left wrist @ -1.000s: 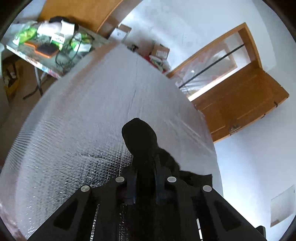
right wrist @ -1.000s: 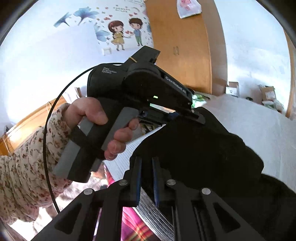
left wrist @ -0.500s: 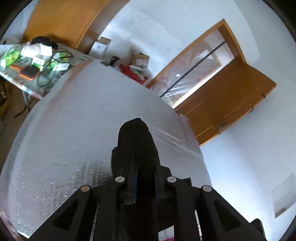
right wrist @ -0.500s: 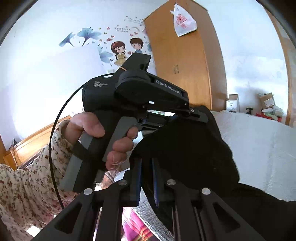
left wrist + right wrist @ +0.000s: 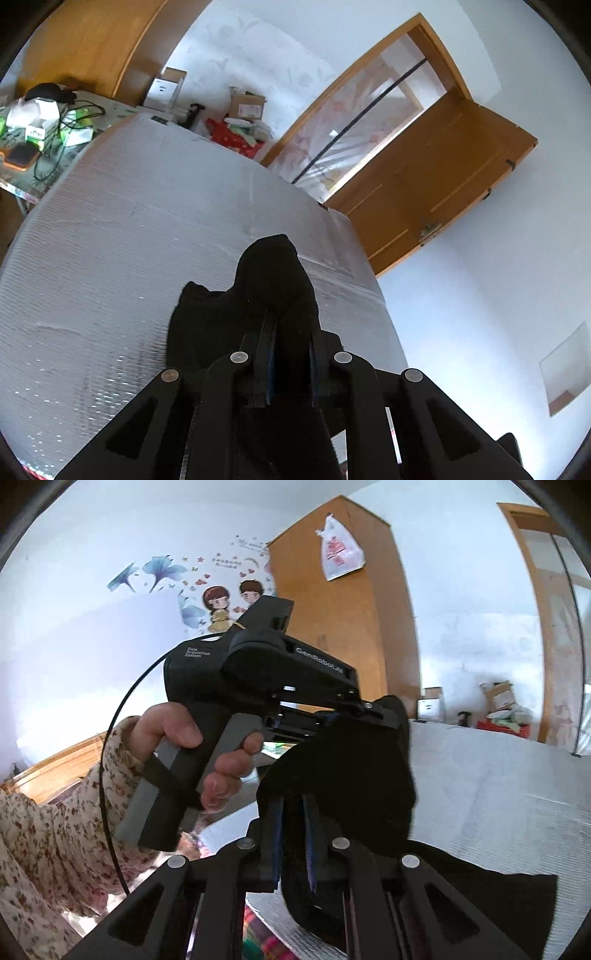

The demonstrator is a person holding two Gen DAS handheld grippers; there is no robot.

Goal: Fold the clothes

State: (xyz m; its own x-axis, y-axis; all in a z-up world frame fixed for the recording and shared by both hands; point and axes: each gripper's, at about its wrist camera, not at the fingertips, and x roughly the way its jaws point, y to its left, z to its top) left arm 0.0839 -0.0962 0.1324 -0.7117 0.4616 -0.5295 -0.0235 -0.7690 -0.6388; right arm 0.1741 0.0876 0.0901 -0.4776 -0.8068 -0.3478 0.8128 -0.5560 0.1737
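Both lifted above the silver-padded bed [image 5: 129,229]: left gripper [image 5: 290,354] and right gripper [image 5: 293,838] each clamped on the black garment [image 5: 343,775], edges pinched close together, likely to carry a fold over.

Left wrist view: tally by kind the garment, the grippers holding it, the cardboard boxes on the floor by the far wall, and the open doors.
Black garment: 1
Left gripper, shut on the garment: 1
Cardboard boxes, one pale and one brown: 2
Open wooden door: 1
Total: 5
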